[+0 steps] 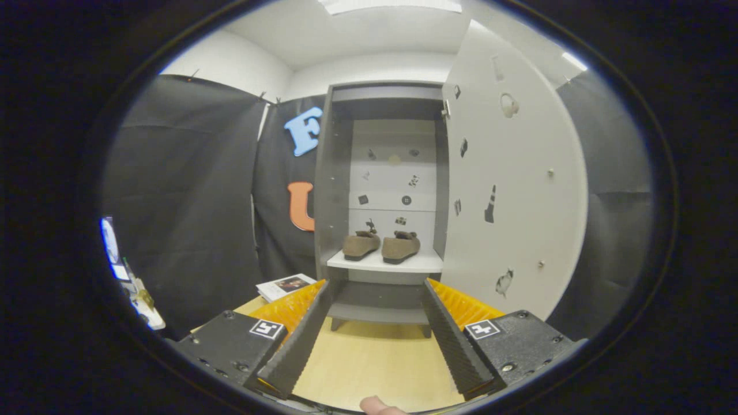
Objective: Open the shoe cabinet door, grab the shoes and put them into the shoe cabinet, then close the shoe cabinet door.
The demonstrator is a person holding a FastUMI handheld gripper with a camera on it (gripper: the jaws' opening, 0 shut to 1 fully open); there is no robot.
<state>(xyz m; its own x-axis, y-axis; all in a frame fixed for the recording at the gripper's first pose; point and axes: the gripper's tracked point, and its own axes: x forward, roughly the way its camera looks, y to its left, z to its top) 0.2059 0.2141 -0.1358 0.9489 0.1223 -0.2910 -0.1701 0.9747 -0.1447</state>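
The grey shoe cabinet (340, 173) stands straight ahead, beyond my fingers, with its door (519, 190) swung wide open to the right. Two brown shoes (380, 245) sit side by side on the white shelf (383, 263) inside, toes toward me. My gripper (377, 288) is open and holds nothing; its fingers frame the cabinet's lower compartment from a distance. Small stickers dot the cabinet's back panel and the inner face of the door.
A light wooden floor (375, 357) lies between my fingers and the cabinet. A magazine (286, 285) rests on the floor left of the cabinet's base. A fingertip (377, 405) shows just below the gripper. Black cloth walls close both sides.
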